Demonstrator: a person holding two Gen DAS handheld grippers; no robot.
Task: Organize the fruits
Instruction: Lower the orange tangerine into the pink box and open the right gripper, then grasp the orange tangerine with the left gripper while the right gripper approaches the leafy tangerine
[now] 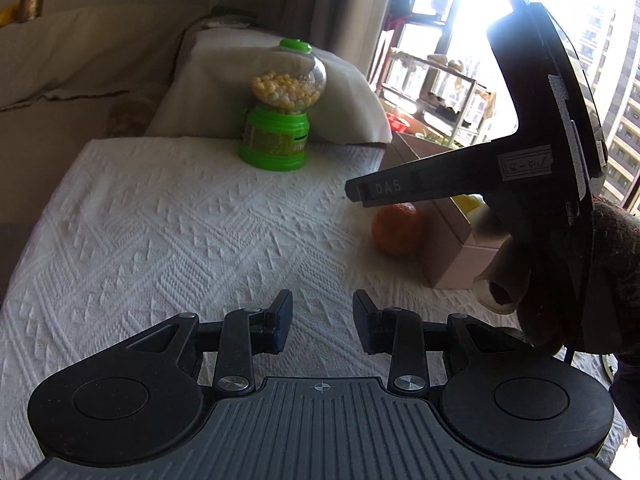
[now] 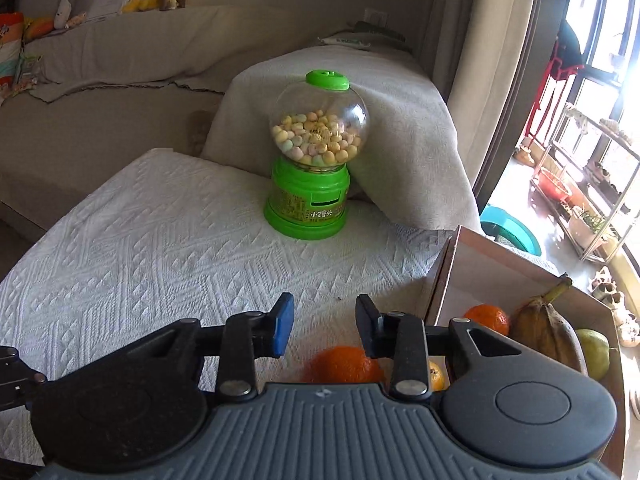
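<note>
An orange (image 1: pixel 397 229) lies on the white textured cloth (image 1: pixel 180 220), right beside the pinkish cardboard box (image 1: pixel 452 248). My right gripper (image 1: pixel 356 192) hovers just above it, reaching in from the right. In the right wrist view that orange (image 2: pixel 346 364) sits low, below and behind the right gripper (image 2: pixel 324 326), whose jaws stand apart with nothing between them. The box (image 2: pixel 440 280) holds another orange (image 2: pixel 486 318), a browned banana (image 2: pixel 548 332) and a green pear (image 2: pixel 596 352). My left gripper (image 1: pixel 322 320) hangs open over bare cloth, left of the orange.
A green candy dispenser (image 2: pixel 316 160) with a clear globe stands at the back of the cloth against a covered sofa arm (image 2: pixel 400 140). The table edge falls off on the left. A gloved hand (image 1: pixel 560 280) holds the right gripper. A window and shelves are at the right.
</note>
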